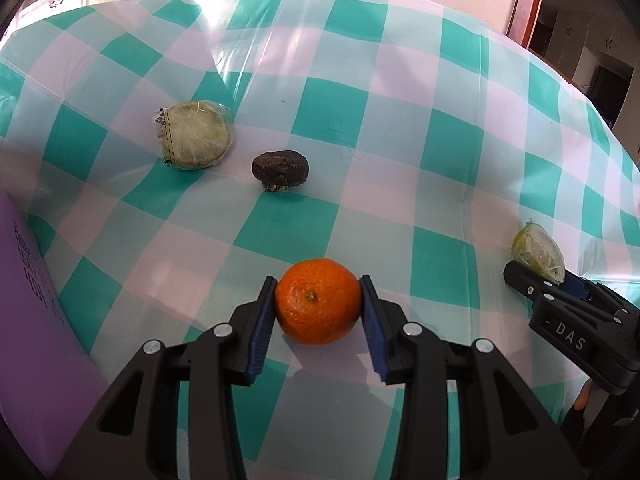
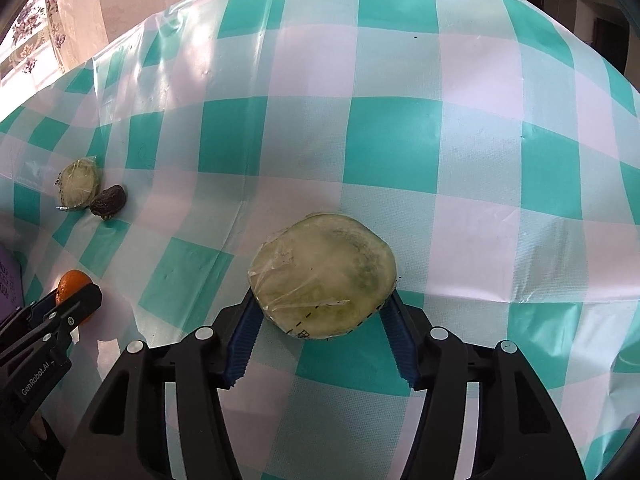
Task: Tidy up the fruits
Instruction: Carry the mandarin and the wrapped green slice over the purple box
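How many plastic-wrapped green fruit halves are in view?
2. One wrapped half lies on the tablecloth beside the dark fruit; the other wrapped half sits between the right gripper pads. More may lie outside both views.

Purple box (image 1: 36,320) blocks left; tablecloth (image 1: 400,140) ahead open.

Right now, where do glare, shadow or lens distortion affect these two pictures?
Left wrist view: the checked tablecloth bulges from fisheye, with glare streaks near the top; the tangerine is sharp. Right wrist view: same bulge, glare at upper left; the wrapped green slice reflects light off its film.
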`<state>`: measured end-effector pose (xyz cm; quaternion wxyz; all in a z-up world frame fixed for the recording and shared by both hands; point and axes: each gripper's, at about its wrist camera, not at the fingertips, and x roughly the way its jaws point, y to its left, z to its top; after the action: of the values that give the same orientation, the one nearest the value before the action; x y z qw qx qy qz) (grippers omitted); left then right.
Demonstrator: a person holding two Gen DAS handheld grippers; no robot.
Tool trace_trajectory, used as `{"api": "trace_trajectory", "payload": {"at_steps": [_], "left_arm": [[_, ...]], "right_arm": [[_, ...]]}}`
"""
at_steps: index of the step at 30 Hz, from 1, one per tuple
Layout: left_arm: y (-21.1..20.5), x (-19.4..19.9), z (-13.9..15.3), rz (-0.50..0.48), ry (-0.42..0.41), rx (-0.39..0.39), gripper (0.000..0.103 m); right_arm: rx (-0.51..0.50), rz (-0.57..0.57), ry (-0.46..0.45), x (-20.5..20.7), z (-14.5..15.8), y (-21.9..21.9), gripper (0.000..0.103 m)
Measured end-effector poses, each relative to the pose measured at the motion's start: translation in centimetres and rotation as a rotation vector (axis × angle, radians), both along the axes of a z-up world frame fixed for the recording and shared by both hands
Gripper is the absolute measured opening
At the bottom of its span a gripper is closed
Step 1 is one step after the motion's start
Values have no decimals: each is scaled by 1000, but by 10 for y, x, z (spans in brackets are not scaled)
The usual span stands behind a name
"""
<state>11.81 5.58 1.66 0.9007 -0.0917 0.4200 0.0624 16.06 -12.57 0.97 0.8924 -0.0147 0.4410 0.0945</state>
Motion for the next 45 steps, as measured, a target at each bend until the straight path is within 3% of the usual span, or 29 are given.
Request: {"api": "trace_trajectory", "payload": {"at_steps": [12, 18, 30, 40, 45], "left_arm": [[-25, -44, -1, -77, 15, 4, 41], [-48, -81, -3, -148, 8, 71, 41], [-57, -137, 1, -223, -2, 83, 41], [-56, -171, 18, -264, -37, 69, 41], [-54, -186, 28, -289, -55, 55, 41]], "right_arm": [[131, -41, 11, -4, 0, -31, 56], [180, -97, 11, -54, 5, -42, 56], [200, -118, -5, -142, 21, -45, 56], [258, -108, 34, -181, 18, -41, 56], [241, -79, 42, -196, 21, -27, 56]]}}
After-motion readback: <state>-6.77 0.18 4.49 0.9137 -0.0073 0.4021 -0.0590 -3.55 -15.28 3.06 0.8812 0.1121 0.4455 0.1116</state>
